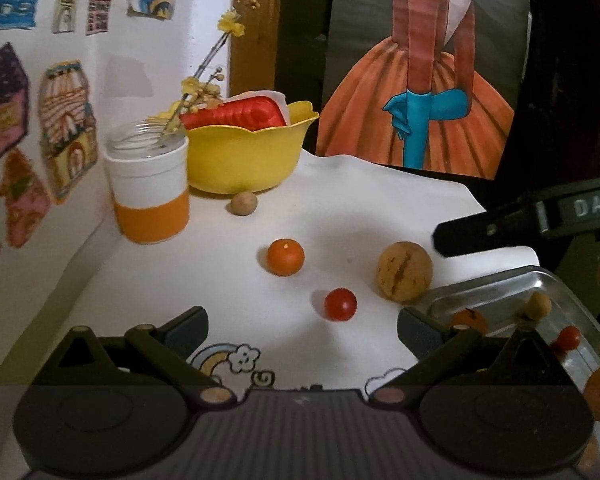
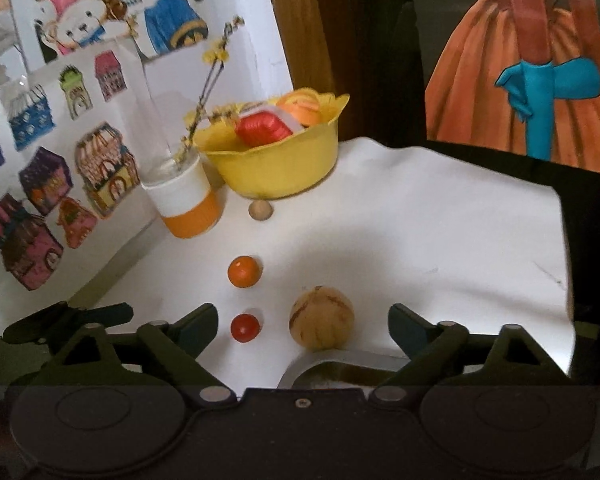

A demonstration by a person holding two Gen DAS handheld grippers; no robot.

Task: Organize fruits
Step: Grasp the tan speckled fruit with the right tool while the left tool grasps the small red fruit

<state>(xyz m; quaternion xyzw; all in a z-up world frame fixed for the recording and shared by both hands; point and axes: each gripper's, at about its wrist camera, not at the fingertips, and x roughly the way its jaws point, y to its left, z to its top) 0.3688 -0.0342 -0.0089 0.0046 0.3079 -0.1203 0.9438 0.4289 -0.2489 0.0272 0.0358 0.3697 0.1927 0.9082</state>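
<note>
A: Where are the fruits found?

B: Four are seen loose on the white sheet (image 2: 440, 240): a red tomato (image 1: 340, 304), an orange fruit (image 1: 285, 257), a large tan striped fruit (image 1: 405, 271) touching the rim of the metal tray (image 1: 496, 280), and a small tan ball (image 1: 244, 203) just beside the yellow bowl (image 1: 244, 160). What look like fruit reflections are seen in the tray.

A: How are the grippers held?

B: The left gripper (image 1: 302, 330) is spread wide with nothing between its jaws; the same is seen of the right gripper (image 2: 302, 330), which is hung over the tray's edge.

A: How should the tomato be handled?

B: It is judged light, smooth and easily bruised, likely to roll; it should be taken across its widest part, gently. The large fruit is probably firmer and heavier.

A: Can any writing be read?

B: Only "DAS" is made out on the other gripper's body; the rest is cut off.
</note>
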